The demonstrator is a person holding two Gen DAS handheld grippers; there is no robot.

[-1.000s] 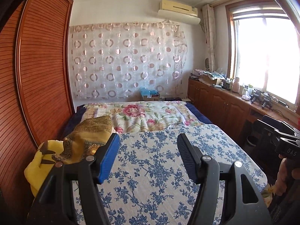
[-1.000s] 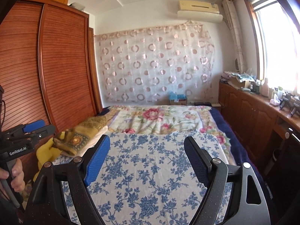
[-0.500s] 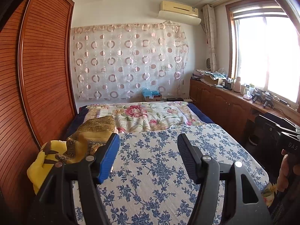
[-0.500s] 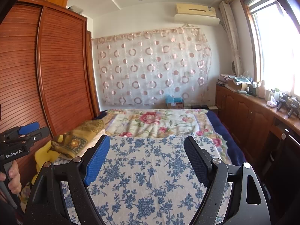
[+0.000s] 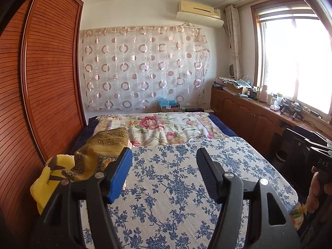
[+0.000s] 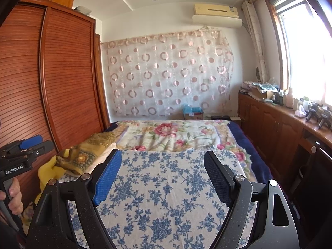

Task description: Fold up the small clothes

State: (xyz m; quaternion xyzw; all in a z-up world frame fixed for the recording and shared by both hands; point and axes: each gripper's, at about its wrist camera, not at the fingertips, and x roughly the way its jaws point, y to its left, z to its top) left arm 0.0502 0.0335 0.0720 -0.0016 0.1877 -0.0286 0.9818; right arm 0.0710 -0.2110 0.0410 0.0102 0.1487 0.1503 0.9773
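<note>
Hovering over the blue-flowered white quilt, the left gripper and right gripper hold their jaws spread, pinching nothing; the gold-patterned folded cloth lies at the quilt's left edge, on a yellow garment.

The left hand-held gripper is showing white lettering on its black body — "GenRobot.AI". The right hand-held gripper, at the edge of the left wrist view, is carrying the letters "DAS" — the rest is running out of frame.
</note>
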